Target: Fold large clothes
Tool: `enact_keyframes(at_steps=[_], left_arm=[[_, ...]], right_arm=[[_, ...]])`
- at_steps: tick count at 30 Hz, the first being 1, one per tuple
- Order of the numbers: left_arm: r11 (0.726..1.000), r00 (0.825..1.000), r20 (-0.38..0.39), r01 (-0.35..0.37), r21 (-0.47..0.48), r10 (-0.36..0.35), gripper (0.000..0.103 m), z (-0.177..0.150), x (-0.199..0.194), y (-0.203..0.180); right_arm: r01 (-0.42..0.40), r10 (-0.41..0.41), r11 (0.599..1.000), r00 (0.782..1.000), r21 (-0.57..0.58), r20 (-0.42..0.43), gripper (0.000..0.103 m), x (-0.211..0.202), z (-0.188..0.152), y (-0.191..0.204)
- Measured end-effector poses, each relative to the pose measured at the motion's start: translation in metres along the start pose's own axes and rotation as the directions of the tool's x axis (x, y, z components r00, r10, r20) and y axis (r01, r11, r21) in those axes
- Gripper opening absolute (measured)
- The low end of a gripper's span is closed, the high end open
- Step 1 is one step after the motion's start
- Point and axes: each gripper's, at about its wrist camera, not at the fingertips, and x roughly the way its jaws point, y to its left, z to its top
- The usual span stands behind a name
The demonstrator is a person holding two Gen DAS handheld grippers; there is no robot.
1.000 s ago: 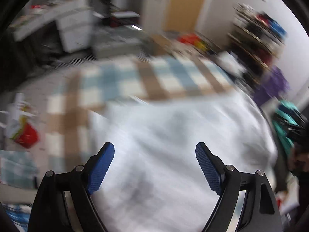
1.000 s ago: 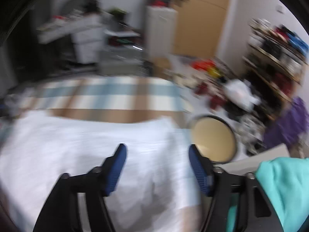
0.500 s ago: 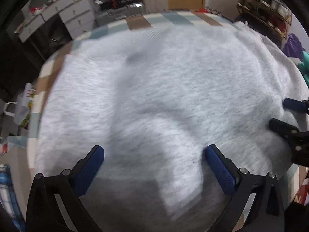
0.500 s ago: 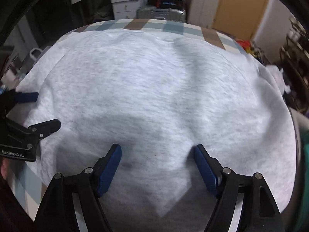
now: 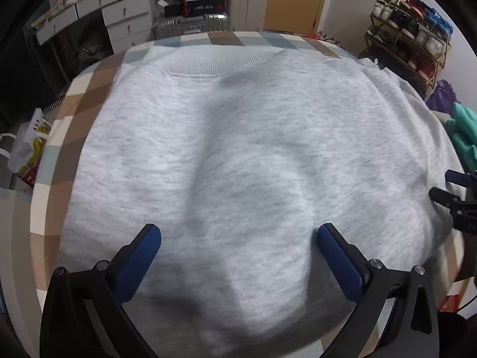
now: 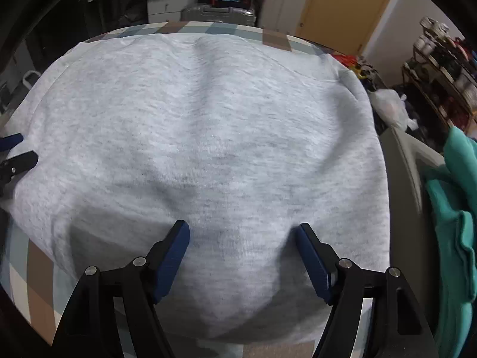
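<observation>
1. Garment location: the large light-grey heathered knit sweatshirt [image 5: 244, 155] lies spread flat over the checked brown, blue and cream cover [image 5: 68, 125] of the work surface. Its ribbed band faces the far edge; the near edge lies below both grippers.
2. Left gripper [image 5: 238, 256]: the blue-padded jaws stand spread wide above the near part of the cloth. No fabric sits between the pads.
3. Right gripper [image 6: 243, 256]: the jaws stand moderately spread and are closing slightly. No fold of cloth rises between the pads.
4. Judged step: both grippers prepare to pinch the near edge for the first fold.
5. Risk, missed layer: the sweatshirt has two layers. A shallow pinch probably lifts the top layer only, so the body separates instead of folding.
6. Risk, uneven grasp: soft ridges run across the middle of the cloth. Unequal grip points may skew the fold line.
7. Risk, dragging: a low pull may slide the garment or bunch the checked cover.
8. Risk, snagging: the teal garment [image 6: 453, 208] lies just beside the right edge.
</observation>
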Motion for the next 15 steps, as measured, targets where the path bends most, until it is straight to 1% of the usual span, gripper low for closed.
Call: enact_keyframes(at_steps=[1, 2, 3, 4, 5, 6, 7, 8, 9, 10, 11, 12, 13, 14, 15], left_arm=[[0.999, 0.999, -0.006, 0.041, -0.014, -0.041, 0.102, 0.001, -0.006, 0.005], [0.994, 0.995, 0.028, 0.096, -0.054, -0.094, 0.102, 0.003, -0.02, 0.016], [0.988, 0.99, 0.071, 0.128, -0.086, -0.122, 0.102, 0.001, -0.034, 0.021], [0.982, 0.983, 0.109, 0.157, -0.109, -0.145, 0.102, 0.001, -0.045, 0.027], [0.975, 0.976, 0.145, 0.182, -0.129, -0.163, 0.102, -0.001, -0.056, 0.035], [0.971, 0.972, 0.168, 0.191, -0.146, -0.166, 0.102, -0.001, -0.062, 0.042], [0.968, 0.971, 0.181, 0.186, -0.167, -0.156, 0.102, -0.002, -0.062, 0.048], [0.968, 0.975, 0.171, 0.174, -0.182, -0.143, 0.102, -0.003, -0.059, 0.053], [0.968, 0.982, 0.136, 0.153, -0.198, -0.128, 0.102, -0.005, -0.052, 0.058], [0.968, 0.987, 0.108, 0.14, -0.209, -0.119, 0.102, -0.008, -0.045, 0.057], [0.967, 0.99, 0.068, 0.132, -0.216, -0.12, 0.102, -0.011, -0.035, 0.059], [0.969, 0.992, 0.027, 0.125, -0.215, -0.122, 0.102, -0.017, -0.028, 0.061], [0.977, 0.995, -0.018, 0.094, -0.19, -0.1, 0.102, -0.02, -0.018, 0.06], [0.984, 0.997, -0.028, 0.072, -0.163, -0.078, 0.102, -0.025, -0.017, 0.057], [0.989, 0.998, -0.025, 0.054, -0.135, -0.058, 0.102, -0.026, -0.018, 0.054]], right_arm=[[0.006, -0.006, 1.0, 1.0, 0.016, 0.003, 0.069, -0.008, 0.004, 0.002], [-0.018, 0.016, 0.999, 0.999, 0.038, 0.039, 0.066, -0.022, 0.009, 0.006], [-0.063, 0.059, 0.997, 0.996, 0.05, 0.073, 0.066, -0.032, 0.016, 0.011], [-0.137, 0.13, 0.989, 0.984, 0.05, 0.12, 0.066, -0.05, 0.024, 0.022], [-0.181, 0.172, 0.983, 0.972, 0.042, 0.157, 0.066, -0.06, 0.026, 0.032], [-0.222, 0.215, 0.975, 0.958, 0.02, 0.191, 0.067, -0.07, 0.029, 0.045], [-0.246, 0.243, 0.969, 0.948, -0.012, 0.206, 0.071, -0.076, 0.035, 0.062], [-0.244, 0.249, 0.969, 0.948, -0.048, 0.197, 0.071, -0.075, 0.04, 0.081], [-0.233, 0.245, 0.968, 0.955, -0.089, 0.165, 0.071, -0.068, 0.045, 0.101], [-0.205, 0.223, 0.967, 0.968, -0.149, 0.116, 0.068, -0.054, 0.047, 0.126], [-0.18, 0.199, 0.967, 0.976, -0.182, 0.091, 0.054, -0.043, 0.045, 0.14], [-0.14, 0.157, 0.967, 0.985, -0.213, 0.066, 0.051, -0.026, 0.038, 0.158], [-0.093, 0.111, 0.969, 0.992, -0.229, 0.065, 0.052, -0.014, 0.029, 0.169], [-0.06, 0.09, 0.969, 0.989, -0.238, 0.114, 0.052, -0.013, 0.021, 0.172], [-0.05, 0.079, 0.969, 0.991, -0.243, 0.112, 0.052, -0.013, 0.022, 0.173]])
